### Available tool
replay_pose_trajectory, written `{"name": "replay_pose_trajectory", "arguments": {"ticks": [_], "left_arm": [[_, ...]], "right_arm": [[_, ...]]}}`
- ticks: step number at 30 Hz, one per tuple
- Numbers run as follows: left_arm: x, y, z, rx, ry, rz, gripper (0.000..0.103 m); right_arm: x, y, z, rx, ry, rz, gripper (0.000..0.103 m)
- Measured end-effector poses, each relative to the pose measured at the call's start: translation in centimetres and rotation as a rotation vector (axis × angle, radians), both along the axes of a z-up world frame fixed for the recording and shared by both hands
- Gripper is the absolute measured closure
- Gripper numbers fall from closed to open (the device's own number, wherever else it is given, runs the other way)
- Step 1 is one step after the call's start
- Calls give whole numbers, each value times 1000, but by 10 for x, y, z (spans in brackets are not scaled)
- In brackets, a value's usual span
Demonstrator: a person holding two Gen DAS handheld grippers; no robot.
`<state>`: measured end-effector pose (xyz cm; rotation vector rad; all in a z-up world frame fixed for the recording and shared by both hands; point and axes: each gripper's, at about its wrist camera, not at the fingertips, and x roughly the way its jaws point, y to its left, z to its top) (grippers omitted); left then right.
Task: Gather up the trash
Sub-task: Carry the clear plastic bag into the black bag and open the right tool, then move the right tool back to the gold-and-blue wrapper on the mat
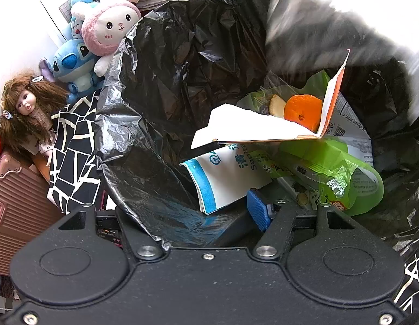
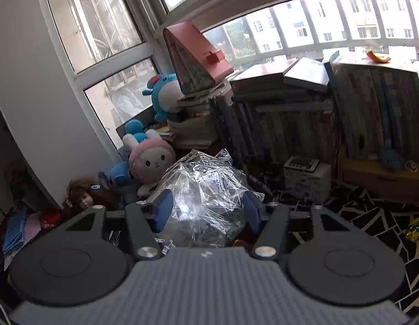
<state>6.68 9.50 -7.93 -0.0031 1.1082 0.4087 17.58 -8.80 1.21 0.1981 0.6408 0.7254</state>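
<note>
Trash is mostly sitting in the black trash bag (image 1: 160, 86) already. Looking down my left wrist cam I can see a white-and-orange carton flap (image 1: 266, 127), an orange fruit piece (image 1: 301, 108), a green snack wrapper (image 1: 331, 168) and a white-and-blue paper packet (image 1: 225, 176) all piled at the bottom.

My left gripper (image 1: 206, 216) is at the bag's near rim. The black plastic edge runs down between the fingers, and the blue pad (image 1: 258, 211) of one finger shows inside the bag, but the other pad is hidden behind the plastic. So I honestly can't tell if it's pinching the rim or just sitting beside it.

My right gripper (image 2: 206, 208) has its fingers closed in on a crumpled clear plastic wrap (image 2: 204, 189), blue pads pressing it from both sides, and it's held up in the air facing the window (image 2: 106, 27).

A big blurry grey-white thing fills the upper right of the left view, too smeared to identify.

Behind the bag there's a pink bunny plush (image 1: 109, 27), a blue plush (image 1: 71, 65) and a doll (image 1: 25, 105), plus stacked books (image 2: 277, 86) by the window. The floor has a black and white patterned cloth (image 1: 71, 157).
</note>
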Motion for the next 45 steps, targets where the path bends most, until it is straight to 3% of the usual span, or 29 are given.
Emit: {"name": "replay_pose_trajectory", "arguments": {"ticks": [7, 12, 21, 26, 37, 45], "left_arm": [[0, -1, 0, 1, 2, -3, 39], [0, -1, 1, -2, 2, -1, 39], [0, 0, 1, -5, 2, 4, 39], [1, 0, 1, -5, 2, 4, 39], [2, 1, 1, -7, 3, 4, 39], [2, 1, 1, -7, 3, 4, 39]], "right_arm": [[7, 24, -36, -74, 140, 54, 42], [12, 31, -47, -104, 188, 53, 40], [15, 43, -43, -172, 175, 59, 38], [13, 40, -40, -147, 188, 55, 27], [1, 16, -11, -87, 99, 11, 17], [-5, -41, 7, -74, -17, -153, 12]]}}
